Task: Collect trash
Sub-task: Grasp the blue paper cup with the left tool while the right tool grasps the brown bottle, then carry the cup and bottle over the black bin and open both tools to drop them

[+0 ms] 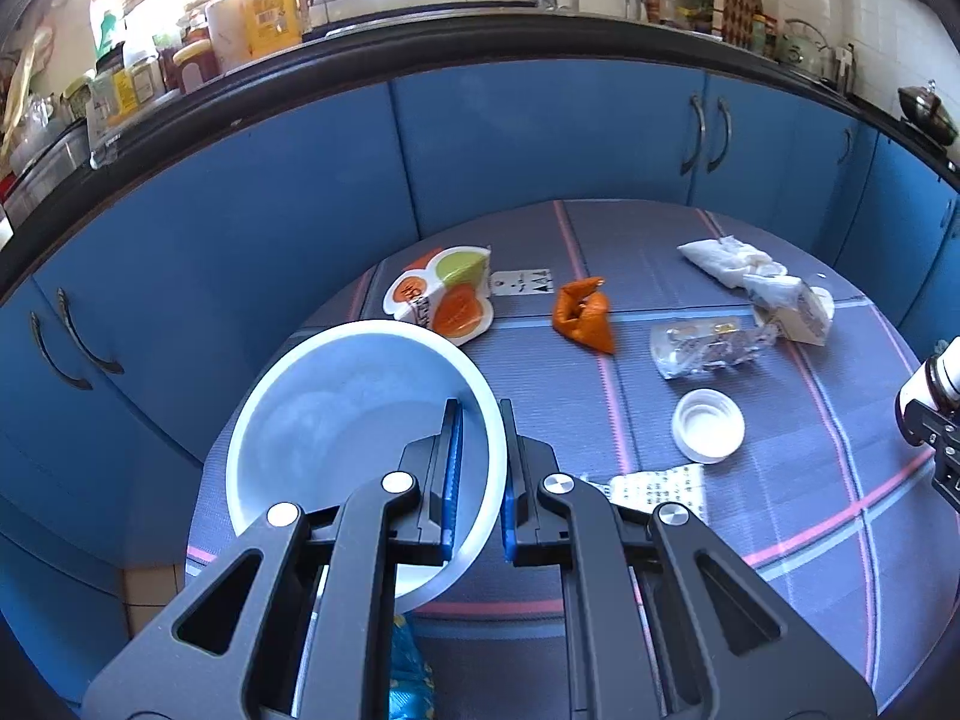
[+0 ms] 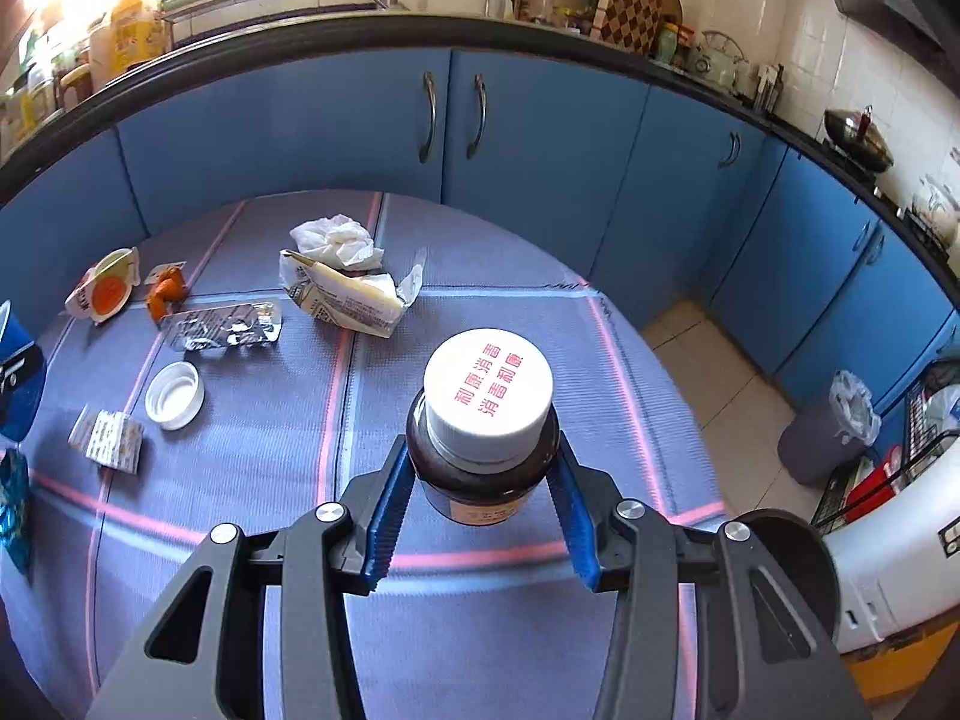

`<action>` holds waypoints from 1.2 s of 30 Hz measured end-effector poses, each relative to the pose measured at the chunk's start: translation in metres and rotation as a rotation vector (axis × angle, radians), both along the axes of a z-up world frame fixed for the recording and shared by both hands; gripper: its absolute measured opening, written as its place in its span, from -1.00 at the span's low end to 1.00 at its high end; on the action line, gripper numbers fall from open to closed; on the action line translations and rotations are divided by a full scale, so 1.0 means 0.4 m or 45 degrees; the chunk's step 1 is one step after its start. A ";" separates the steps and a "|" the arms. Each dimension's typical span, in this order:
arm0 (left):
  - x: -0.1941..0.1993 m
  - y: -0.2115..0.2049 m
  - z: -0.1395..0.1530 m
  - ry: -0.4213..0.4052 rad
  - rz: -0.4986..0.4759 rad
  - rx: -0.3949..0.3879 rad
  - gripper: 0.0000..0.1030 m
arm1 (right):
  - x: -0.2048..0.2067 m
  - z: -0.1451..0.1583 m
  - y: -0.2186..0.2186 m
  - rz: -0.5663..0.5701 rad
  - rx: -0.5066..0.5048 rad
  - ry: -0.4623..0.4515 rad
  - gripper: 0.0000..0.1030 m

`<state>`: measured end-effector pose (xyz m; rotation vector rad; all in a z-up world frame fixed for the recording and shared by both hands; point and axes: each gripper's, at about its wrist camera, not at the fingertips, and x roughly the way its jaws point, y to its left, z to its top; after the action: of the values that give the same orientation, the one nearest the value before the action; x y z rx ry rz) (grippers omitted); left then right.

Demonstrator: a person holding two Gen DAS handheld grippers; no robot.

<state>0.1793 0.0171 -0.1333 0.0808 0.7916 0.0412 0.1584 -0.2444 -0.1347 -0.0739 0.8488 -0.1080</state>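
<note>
Only right view shows right tongs (image 2: 480, 468) gripping bottle (image 2: 480, 450).

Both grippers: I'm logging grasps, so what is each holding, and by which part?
The left gripper pinches the white bowl by its near rim. The right gripper clamps the brown bottle by its shoulder, just below the white cap.

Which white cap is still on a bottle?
The printed cap, with red characters, sits on the brown bottle held in the right claw. The plain cap lies loose and upturned on the table.
</note>
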 end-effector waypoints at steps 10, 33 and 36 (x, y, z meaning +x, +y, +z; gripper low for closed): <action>-0.050 -0.113 0.041 -0.020 -0.149 0.001 -0.78 | -0.115 0.053 -0.063 0.083 -0.077 -0.116 -0.15; -0.143 -0.648 0.075 -0.035 -0.700 0.062 -0.78 | -0.316 0.063 -0.368 -0.040 -0.261 -0.128 -0.15; -0.157 -0.714 0.068 -0.031 -0.756 0.078 -0.78 | -0.337 0.054 -0.420 -0.073 -0.254 -0.117 -0.15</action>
<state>0.1167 -0.2685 -0.1062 0.3696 0.7167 -0.4945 0.0236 -0.4125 -0.1130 -0.2305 0.7465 -0.2485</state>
